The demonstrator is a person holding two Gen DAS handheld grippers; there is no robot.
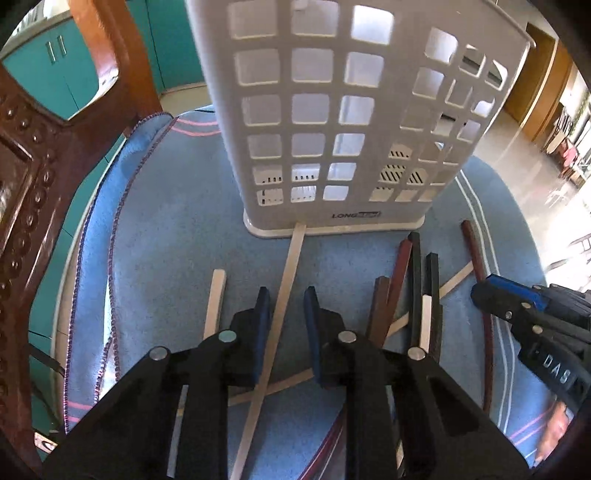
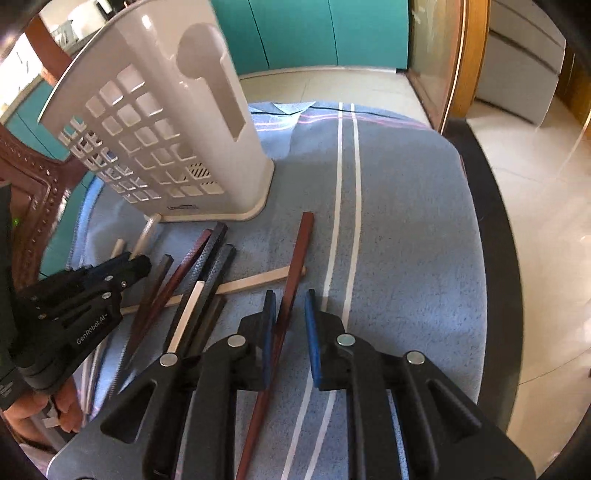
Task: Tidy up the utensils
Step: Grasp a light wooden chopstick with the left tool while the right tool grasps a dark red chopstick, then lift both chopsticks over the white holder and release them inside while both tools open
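Note:
A white perforated utensil holder [image 1: 332, 122] stands upright on a blue towel [image 1: 166, 240]; it also shows in the right wrist view [image 2: 159, 129]. Several chopsticks lie loose in front of it. My left gripper [image 1: 286, 295] is open, its jaws on either side of a long pale chopstick [image 1: 291, 266] whose tip touches the holder's base. My right gripper [image 2: 290, 297] is open, its jaws on either side of a reddish-brown chopstick [image 2: 299, 251]. A pile of dark, brown and pale chopsticks [image 2: 199, 273] lies between the grippers.
A carved wooden chair [image 1: 29, 192] stands close on the left. The towel's right side with two white stripes [image 2: 347, 184] lies flat, bordered by the table's dark rim [image 2: 495, 236]. Teal cabinets [image 2: 310, 33] stand behind.

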